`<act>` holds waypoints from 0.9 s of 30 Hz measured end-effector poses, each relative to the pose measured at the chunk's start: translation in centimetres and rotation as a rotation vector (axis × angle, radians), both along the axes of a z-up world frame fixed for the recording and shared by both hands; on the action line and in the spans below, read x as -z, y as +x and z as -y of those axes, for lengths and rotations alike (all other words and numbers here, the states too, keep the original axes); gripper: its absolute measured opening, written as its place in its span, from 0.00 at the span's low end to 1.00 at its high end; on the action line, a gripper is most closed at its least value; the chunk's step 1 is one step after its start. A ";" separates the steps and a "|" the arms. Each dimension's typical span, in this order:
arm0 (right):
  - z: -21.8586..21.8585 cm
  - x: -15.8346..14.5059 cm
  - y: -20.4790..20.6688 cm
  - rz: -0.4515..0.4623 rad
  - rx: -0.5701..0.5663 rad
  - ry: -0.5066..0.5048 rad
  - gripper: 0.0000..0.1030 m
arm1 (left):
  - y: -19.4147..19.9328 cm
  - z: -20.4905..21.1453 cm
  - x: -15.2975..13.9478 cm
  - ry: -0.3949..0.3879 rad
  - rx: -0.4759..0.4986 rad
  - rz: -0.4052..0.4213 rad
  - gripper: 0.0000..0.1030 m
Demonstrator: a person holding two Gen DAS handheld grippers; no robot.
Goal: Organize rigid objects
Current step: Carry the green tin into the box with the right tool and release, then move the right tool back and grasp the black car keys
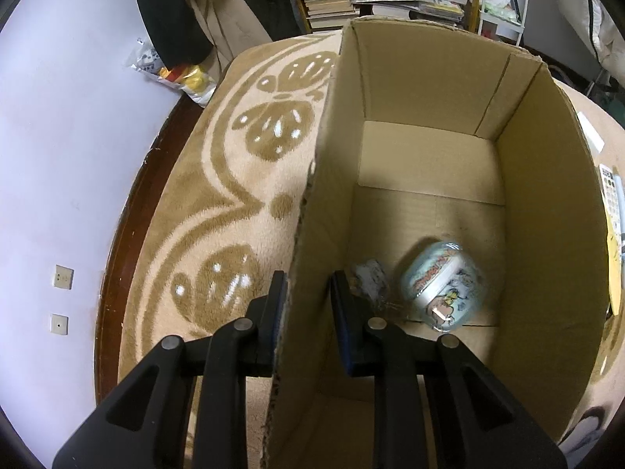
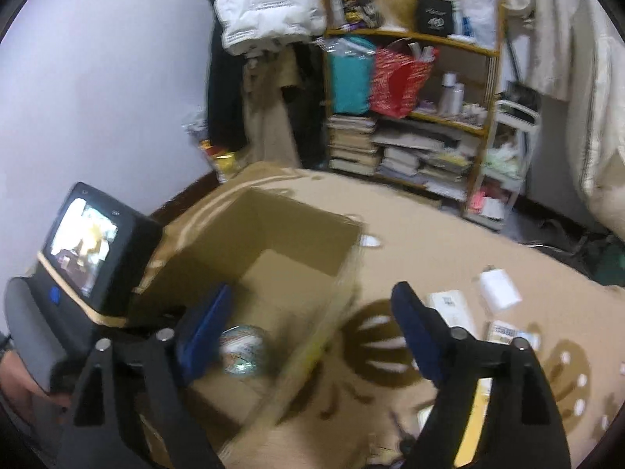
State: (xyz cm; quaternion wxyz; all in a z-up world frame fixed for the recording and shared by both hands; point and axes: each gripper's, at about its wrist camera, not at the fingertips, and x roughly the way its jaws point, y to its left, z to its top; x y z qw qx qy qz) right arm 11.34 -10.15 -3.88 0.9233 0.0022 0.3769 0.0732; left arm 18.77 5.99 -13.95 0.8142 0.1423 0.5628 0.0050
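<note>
An open cardboard box (image 1: 429, 78) stands on the patterned carpet. My left gripper (image 1: 308, 279) is shut on the box's left wall, one finger outside and one inside. On the box floor lies a round tin with a cartoon print (image 1: 441, 285), blurred, beside a small grey object (image 1: 371, 277). In the right wrist view my right gripper (image 2: 310, 289) hangs open over the box's (image 2: 273, 226) near right wall, nothing between its fingers; the tin (image 2: 242, 348) shows below its left finger. The left gripper's body (image 2: 90, 250) sits at the box's left side.
Small white boxes and packets (image 2: 449, 305) lie scattered on the carpet (image 2: 410, 234) right of the box. A remote (image 1: 611, 195) lies there too. A cluttered bookshelf (image 2: 410, 148) and hanging clothes stand at the back. A wall runs along the left.
</note>
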 end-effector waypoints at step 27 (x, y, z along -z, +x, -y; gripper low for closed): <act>4.8 9.1 -4.2 -0.359 0.086 0.036 0.85 | -0.5 0.2 -0.1 0.030 -0.019 0.010 0.22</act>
